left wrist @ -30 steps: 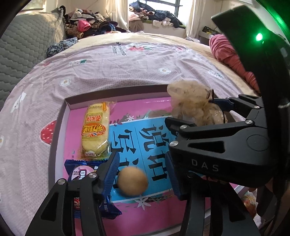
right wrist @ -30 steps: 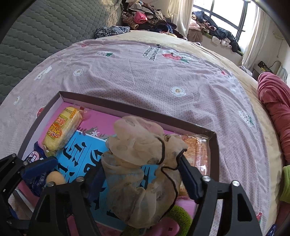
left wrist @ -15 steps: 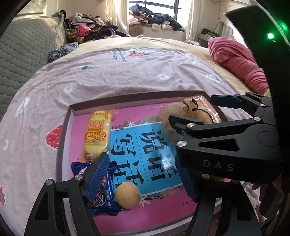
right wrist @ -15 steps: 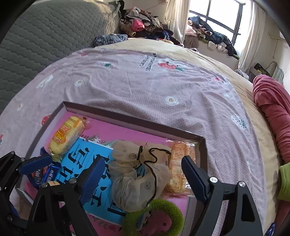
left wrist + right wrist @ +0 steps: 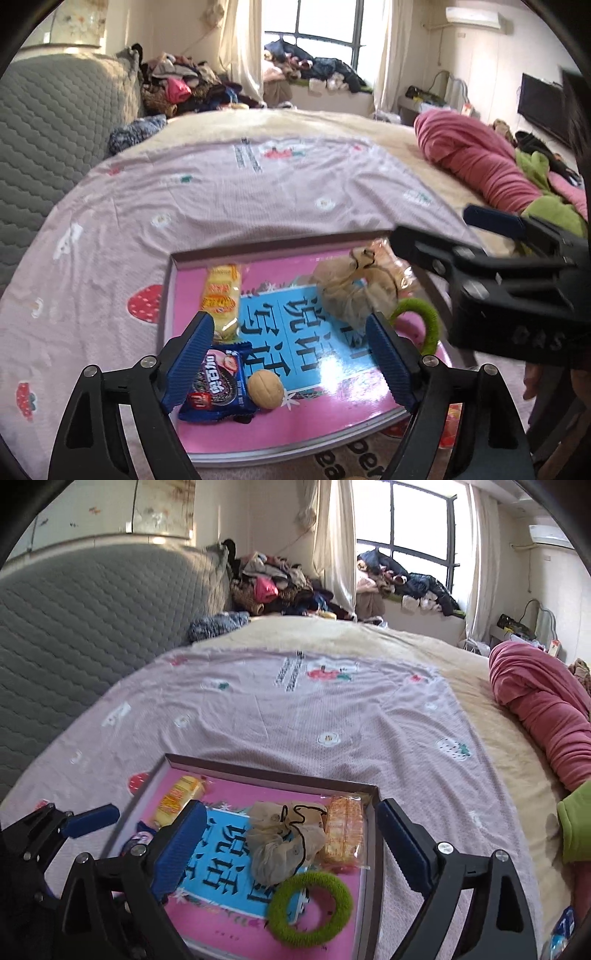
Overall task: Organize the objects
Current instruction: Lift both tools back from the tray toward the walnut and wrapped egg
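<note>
With both my left gripper (image 5: pixel 291 354) and right gripper (image 5: pixel 291 849) opening and empty above the tray (image 5: pixel 266 775) on the bed, the walnut (image 5: pixel 265 388) and pouch (image 5: pixel 280 840) lay inside, so fetching another stray item seemingly came next.

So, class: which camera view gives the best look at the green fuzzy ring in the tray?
The right wrist view: the green fuzzy ring appears whole, lying flat beside the beige pouch. The left wrist view shows only an arc, partly hidden by the pouch and a finger of the tongs.
</note>
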{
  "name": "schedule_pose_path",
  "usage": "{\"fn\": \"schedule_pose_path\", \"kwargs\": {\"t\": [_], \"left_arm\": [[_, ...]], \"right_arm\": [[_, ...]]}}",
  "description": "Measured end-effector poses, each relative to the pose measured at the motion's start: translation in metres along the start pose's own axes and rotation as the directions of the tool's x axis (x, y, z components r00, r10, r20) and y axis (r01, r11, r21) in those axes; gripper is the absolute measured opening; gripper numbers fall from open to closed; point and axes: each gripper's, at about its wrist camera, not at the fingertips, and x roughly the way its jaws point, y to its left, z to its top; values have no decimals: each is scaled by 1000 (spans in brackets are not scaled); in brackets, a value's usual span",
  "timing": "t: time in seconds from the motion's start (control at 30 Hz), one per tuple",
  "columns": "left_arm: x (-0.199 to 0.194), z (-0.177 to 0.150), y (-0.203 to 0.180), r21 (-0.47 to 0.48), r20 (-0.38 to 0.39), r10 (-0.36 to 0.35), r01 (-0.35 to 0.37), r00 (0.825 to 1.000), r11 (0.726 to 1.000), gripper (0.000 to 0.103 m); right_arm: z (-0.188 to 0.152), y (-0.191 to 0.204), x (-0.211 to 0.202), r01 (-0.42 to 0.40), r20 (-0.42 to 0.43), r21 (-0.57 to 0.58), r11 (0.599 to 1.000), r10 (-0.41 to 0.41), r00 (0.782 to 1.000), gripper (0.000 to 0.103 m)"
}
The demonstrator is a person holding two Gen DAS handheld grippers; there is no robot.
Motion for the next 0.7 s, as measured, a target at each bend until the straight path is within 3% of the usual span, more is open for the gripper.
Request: {"fn": "schedule_pose_path", "kwargs": {"t": [0.33, 0.7], "left_arm": [[-36, -1, -6, 16, 60, 26, -27, 998, 1000, 87], [-70, -41, -23, 24, 21, 57, -57, 998, 998, 88]], "right_arm": [[-25, -11, -55, -15, 51, 57, 998, 12, 999, 97], [-53, -29, -118, -21, 84, 105, 994, 12, 996, 101]]}}
